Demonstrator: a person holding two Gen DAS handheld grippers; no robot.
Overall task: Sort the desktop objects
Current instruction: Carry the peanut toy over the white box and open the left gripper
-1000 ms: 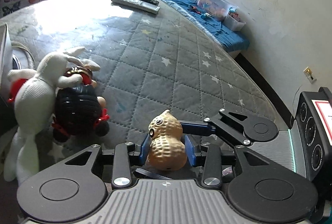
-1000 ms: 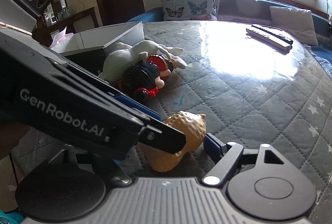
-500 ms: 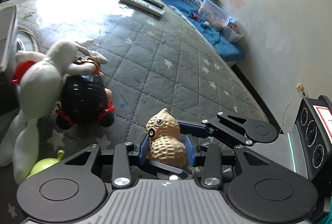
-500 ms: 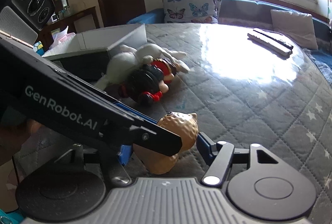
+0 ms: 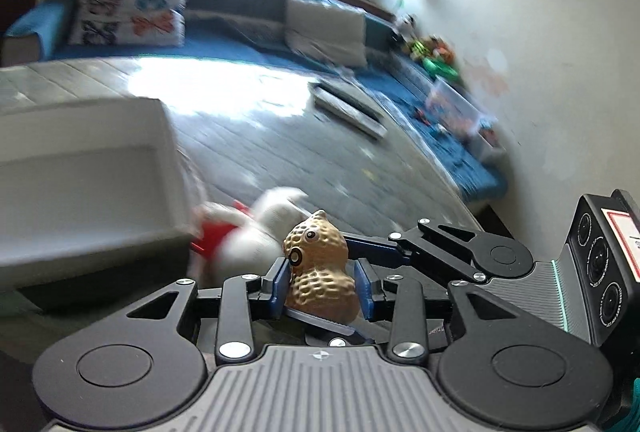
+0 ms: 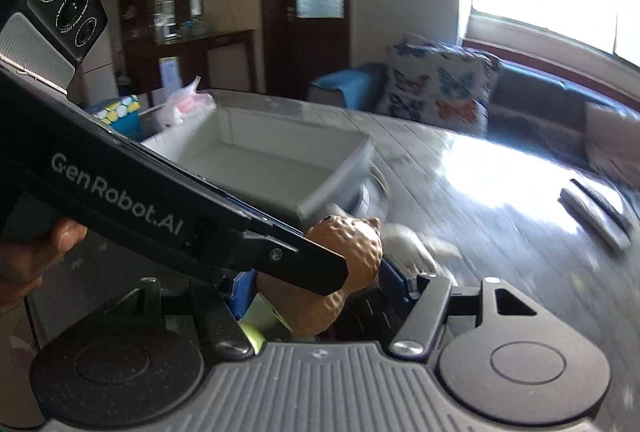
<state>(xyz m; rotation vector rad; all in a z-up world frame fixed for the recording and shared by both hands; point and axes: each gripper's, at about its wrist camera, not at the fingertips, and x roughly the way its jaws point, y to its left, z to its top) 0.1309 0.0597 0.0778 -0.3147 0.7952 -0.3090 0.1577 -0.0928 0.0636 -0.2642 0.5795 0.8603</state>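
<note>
Left gripper (image 5: 322, 282) clamping peanut toy (image 5: 320, 268), face visible only left view

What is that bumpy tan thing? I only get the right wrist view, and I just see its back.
Observer: A peanut toy. The left wrist view shows its face, with round eyes.
Child: Who's holding it?
Observer: The left gripper. Its blue fingers press against both sides of it.
Child: Any more toys around?
Observer: Yes, a clear bin of colourful bits, too blurred to name, on the blue bench by the wall.
</note>
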